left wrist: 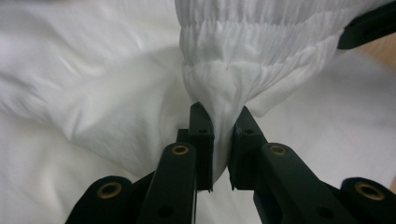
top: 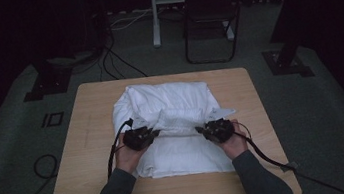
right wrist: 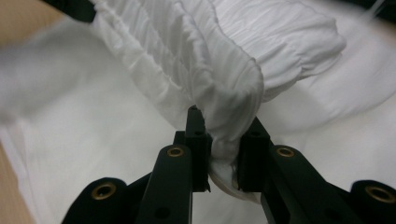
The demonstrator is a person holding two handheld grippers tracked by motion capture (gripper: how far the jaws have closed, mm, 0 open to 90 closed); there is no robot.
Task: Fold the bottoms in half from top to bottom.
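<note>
**High view: two small pinches carry a gathered band, and either can slip**

High view shows the white garment (top: 174, 127) lying in the middle of the table (top: 91, 153), with your left gripper (top: 150, 132) and right gripper (top: 203, 130) each clamped on one end of its gathered elastic band (top: 178, 119), which stands a little above the rest of the cloth.

In the left gripper view the fingers (left wrist: 201, 135) stand narrow, holding a bunched corner of the band (left wrist: 243, 51). The fold between them is thin and tapers to a point, so I judge that a sharp pull could draw it out.

In the right gripper view the fingers (right wrist: 198, 140) are likewise closed on the band's rounded end (right wrist: 233, 121). More cloth is caught here, yet it bulges out below the pads, so the hold probably sits near the edge.

Watch three things:

- If you move one hand faster than the other, the band goes taut and the weaker left pinch likely gives first.
- If you lift, the layers underneath may come up with the band and undo the tidy pile.
- If you pull the hands apart, the elastic stretches and may snap back on release, leaving the fold crooked.
</note>
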